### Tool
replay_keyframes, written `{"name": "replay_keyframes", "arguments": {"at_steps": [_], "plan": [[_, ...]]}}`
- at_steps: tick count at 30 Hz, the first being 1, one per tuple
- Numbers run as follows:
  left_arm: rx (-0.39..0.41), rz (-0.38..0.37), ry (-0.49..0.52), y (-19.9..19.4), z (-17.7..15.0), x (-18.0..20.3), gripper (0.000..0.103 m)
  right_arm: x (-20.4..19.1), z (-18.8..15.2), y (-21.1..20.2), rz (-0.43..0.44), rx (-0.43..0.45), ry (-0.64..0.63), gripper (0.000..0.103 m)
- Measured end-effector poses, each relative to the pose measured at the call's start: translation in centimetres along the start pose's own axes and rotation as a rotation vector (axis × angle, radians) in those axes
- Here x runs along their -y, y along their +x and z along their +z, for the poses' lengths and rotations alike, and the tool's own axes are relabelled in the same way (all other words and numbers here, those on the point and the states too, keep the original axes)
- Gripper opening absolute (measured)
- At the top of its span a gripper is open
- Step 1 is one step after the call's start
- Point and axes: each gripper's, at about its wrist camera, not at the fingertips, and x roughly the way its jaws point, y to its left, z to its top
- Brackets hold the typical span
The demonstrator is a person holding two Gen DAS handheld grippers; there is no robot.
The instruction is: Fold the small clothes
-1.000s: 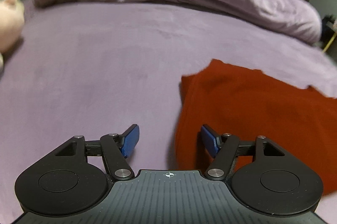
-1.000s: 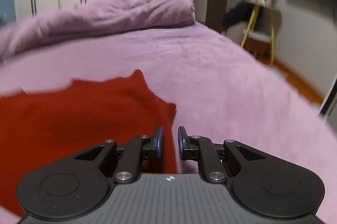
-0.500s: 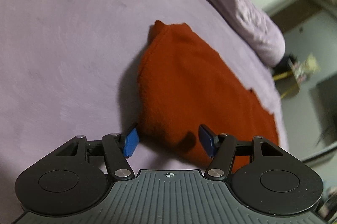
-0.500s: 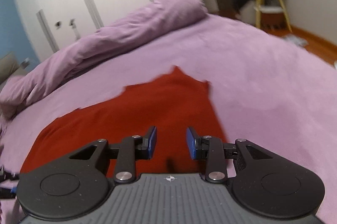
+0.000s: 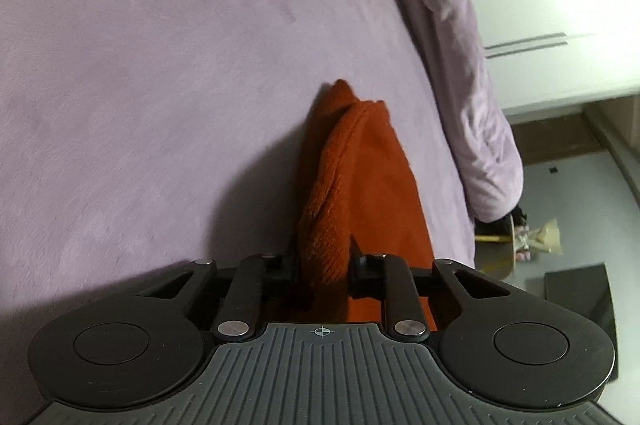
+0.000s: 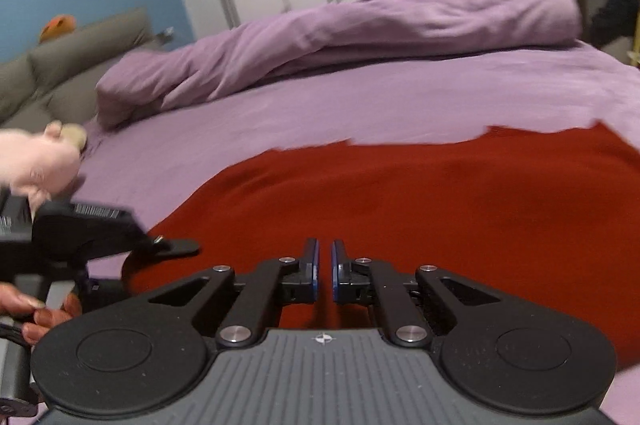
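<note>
A purple bed (image 6: 360,105) carries everything, with a rolled duvet (image 6: 360,25) along its far side. The red garment (image 6: 400,193) lies spread flat on the sheet in the right view. The left gripper (image 5: 323,263) is clamped on a bunched edge of it; the right gripper (image 6: 324,267) sits low over the cloth with its fingers nearly together — whether any fabric is pinched I cannot tell. To fold cleanly, lift the held edge just clear, carry it straight across, and lay it edge to edge — no dragging.
</note>
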Motion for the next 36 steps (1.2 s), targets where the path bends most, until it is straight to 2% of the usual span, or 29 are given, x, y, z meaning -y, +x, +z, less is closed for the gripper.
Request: {"name": "replay_keyframes", "arguments": {"at_steps": [3,6,8,11,12,13,16,19,22,25,28,30,33,36], "plan": [[0.007,0.013,0.069,-0.3,-0.1,0.5,0.02,-2.3,-1.4,2.1,0.004,-0.026,-0.053,0.005],[0.011,0.011,0.076,-0.3,0.0,0.6,0.019,-3.5,-2.3,3.4,-0.008,-0.052,-0.107,0.004],[0.015,0.012,0.089,-0.2,-0.1,0.8,0.019,-3.8,-1.9,3.2,-0.011,-0.063,-0.116,0.002],[0.02,0.024,0.099,-0.4,-0.2,1.0,0.019,-3.2,-1.6,1.7,-0.009,0.001,-0.077,0.002],[0.019,0.026,0.099,-0.4,-0.3,1.1,0.019,-3.1,-1.8,1.9,-0.016,-0.014,-0.078,0.002],[0.02,0.033,0.102,-0.5,-0.3,1.3,0.019,-2.9,-2.1,2.7,0.001,-0.076,-0.076,0.002],[0.025,0.048,0.14,-0.7,-0.3,2.4,0.018,-2.7,-1.4,2.5,0.039,-0.092,-0.119,0.002],[0.032,0.09,0.252,-1.2,-0.7,4.9,0.018,-0.7,-0.4,0.5,0.026,-0.03,-0.044,0.002],[0.058,0.124,0.444,-1.5,-2.4,9.3,0.017,2.7,-0.3,-2.1,-0.029,0.032,0.046,0.002],[0.055,0.089,0.6,-1.1,-5.2,13.8,0.017,5.9,-0.7,-4.6,-0.075,0.074,0.117,0.003],[0.013,0.055,0.728,0.8,-9.2,17.3,0.017,8.7,-1.0,-6.8,-0.101,0.132,0.158,0.003],[-0.017,0.069,0.804,2.9,-11.9,18.3,0.017,9.9,-1.2,-7.7,-0.124,0.156,0.164,0.003],[-0.081,0.125,0.835,6.5,-14.7,17.9,0.018,11.7,-1.5,-8.4,-0.144,0.146,0.206,0.004],[-0.069,0.14,0.884,7.6,-15.9,17.5,0.023,12.1,-1.5,-7.9,-0.144,0.121,0.2,0.004]]}}
